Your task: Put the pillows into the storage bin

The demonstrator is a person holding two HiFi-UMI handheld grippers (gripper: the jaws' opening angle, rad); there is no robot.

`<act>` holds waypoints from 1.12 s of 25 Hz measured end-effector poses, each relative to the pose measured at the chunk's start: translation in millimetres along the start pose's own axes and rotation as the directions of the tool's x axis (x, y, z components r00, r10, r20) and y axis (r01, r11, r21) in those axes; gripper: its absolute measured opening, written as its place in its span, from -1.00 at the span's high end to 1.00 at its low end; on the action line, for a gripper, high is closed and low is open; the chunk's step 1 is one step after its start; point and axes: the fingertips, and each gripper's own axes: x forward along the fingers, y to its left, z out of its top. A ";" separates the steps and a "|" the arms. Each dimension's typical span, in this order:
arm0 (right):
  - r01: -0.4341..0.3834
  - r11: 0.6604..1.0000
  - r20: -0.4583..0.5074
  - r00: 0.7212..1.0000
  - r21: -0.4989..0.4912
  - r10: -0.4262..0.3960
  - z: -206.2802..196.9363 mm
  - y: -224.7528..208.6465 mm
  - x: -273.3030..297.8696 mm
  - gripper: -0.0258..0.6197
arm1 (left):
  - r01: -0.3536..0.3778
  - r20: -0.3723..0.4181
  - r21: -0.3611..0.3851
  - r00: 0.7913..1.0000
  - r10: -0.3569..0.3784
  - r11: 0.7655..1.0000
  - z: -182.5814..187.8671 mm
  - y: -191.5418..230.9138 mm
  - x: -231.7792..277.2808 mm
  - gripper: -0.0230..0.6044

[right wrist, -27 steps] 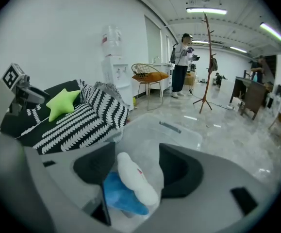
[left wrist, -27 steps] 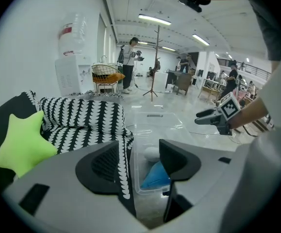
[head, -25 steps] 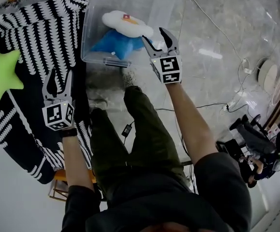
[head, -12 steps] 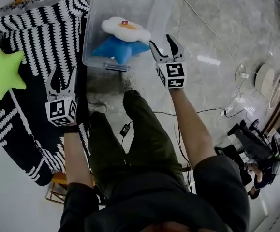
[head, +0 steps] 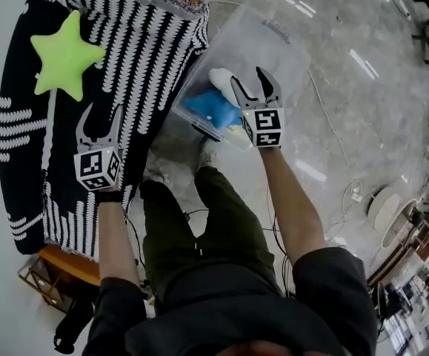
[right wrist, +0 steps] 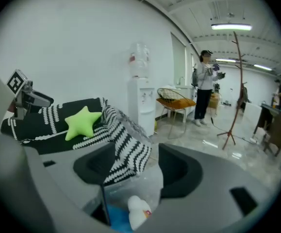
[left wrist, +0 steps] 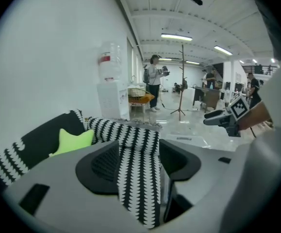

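The left tool (head: 101, 117) is hovering over a black-and-white striped cover (head: 151, 39). Its jaws are standing apart and gripping nothing, and only the striped cloth is showing beyond the gap. The green star pillow (head: 64, 56) is lying on that cover, ahead of this tool and off to its left, well apart from it.

The right tool (head: 248, 80) is likewise released, with its jaws spread and empty. It is hanging above the clear storage bin (head: 277, 47), which is standing on the glossy floor (head: 347, 87) just beside the cover's edge. Inside the bin, below and just ahead of the right tool's jaws, a blue pillow (head: 208, 108) is lying with a white cloud pillow (head: 220, 80) beside it on the far side. Neither one is touching the tool. From the right tool, the star pillow is sitting well off to the left, beyond the left tool.

Far ahead of the right tool, a person (right wrist: 204, 84) is standing near a water dispenser (right wrist: 141, 103).
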 end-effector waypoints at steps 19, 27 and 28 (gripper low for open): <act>-0.418 0.841 0.082 0.879 -0.344 0.471 161.2 328.3 75.3 0.08 | -0.388 0.048 -0.281 0.908 0.416 0.878 -84.9 185.4 -203.3 0.10; -0.420 0.843 0.038 0.889 -0.336 0.457 171.4 354.2 112.1 0.08 | -0.346 0.048 -0.288 0.926 0.375 0.893 -71.3 245.1 -155.8 0.05; -0.414 0.849 0.037 0.893 -0.328 0.449 173.9 352.7 118.3 0.08 | -0.339 0.046 -0.285 0.930 0.366 0.897 -67.4 253.9 -144.0 0.01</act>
